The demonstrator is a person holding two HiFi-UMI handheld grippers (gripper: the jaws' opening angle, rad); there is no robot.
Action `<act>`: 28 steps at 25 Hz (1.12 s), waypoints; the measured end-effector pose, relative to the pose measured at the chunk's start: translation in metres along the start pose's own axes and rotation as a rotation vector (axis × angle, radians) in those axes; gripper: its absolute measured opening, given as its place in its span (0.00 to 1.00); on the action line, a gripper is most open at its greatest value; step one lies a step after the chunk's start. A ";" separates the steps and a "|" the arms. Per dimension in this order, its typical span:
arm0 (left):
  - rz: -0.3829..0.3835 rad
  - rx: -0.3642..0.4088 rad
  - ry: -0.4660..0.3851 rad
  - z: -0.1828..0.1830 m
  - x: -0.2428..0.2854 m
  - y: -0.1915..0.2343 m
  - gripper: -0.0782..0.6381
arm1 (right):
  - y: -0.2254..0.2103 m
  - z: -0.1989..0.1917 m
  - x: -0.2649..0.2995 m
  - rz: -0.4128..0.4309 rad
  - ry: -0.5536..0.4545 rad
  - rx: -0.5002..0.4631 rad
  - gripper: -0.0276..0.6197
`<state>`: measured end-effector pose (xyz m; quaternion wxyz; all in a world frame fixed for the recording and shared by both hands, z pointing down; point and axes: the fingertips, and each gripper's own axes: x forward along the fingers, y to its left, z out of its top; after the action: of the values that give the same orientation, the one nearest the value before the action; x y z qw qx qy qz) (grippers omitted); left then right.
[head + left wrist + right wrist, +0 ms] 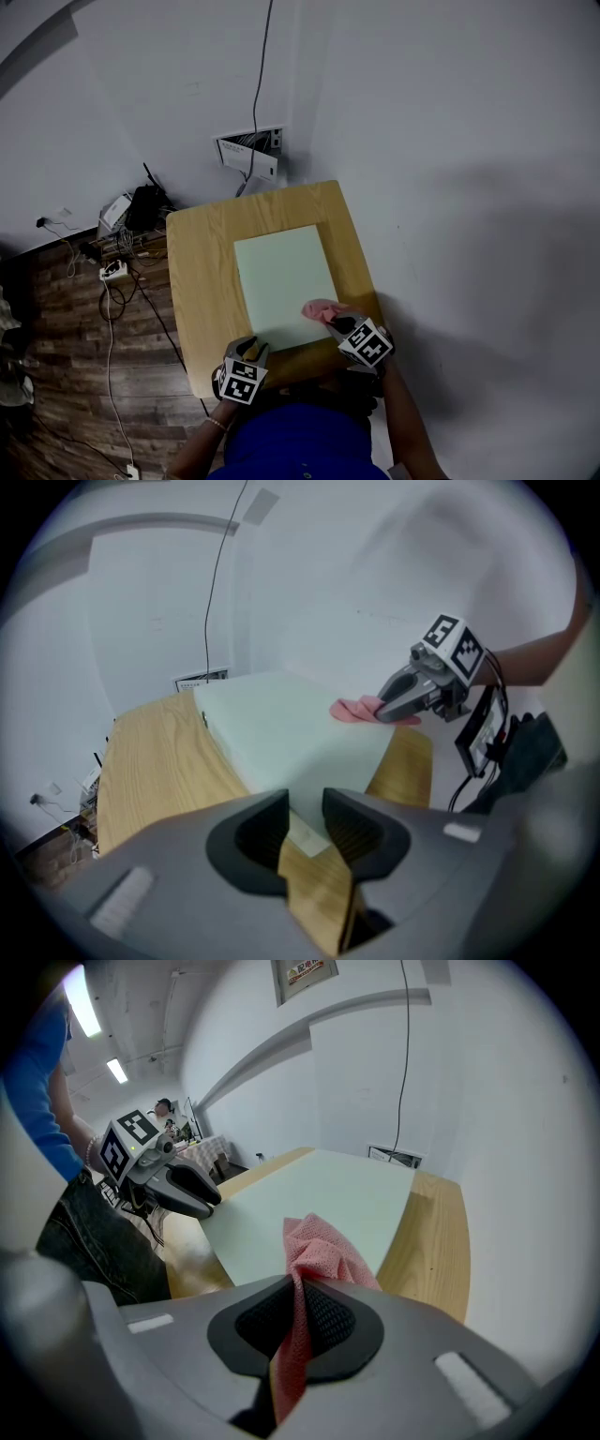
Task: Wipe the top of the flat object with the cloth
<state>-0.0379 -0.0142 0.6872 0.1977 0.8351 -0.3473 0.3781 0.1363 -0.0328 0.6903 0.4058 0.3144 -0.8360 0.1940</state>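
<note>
Your head view is dim and grey, with a broad soft shadow on the white surface off the table's [197, 281] right edge. Both gripper views are brighter but bow strongly and go black at the corners, and ceiling strip lights [82, 1002] glare at the upper left of your right gripper view. There the cloth [319, 1251] in the right gripper [299, 1283] blurs toward the lens.

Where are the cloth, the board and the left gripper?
cloth [321, 308], head view, its bunched middle.
board [281, 277], head view, bare top.
left gripper [251, 346], head view, between its fingertips.
</note>
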 end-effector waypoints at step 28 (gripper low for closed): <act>-0.009 -0.009 0.004 -0.001 0.000 -0.002 0.27 | 0.002 0.006 0.007 0.034 0.129 0.019 0.07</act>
<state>-0.0373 -0.0124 0.6877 0.2036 0.8351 -0.3449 0.3772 0.1287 -0.0372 0.6923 0.4524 0.2910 -0.8114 0.2287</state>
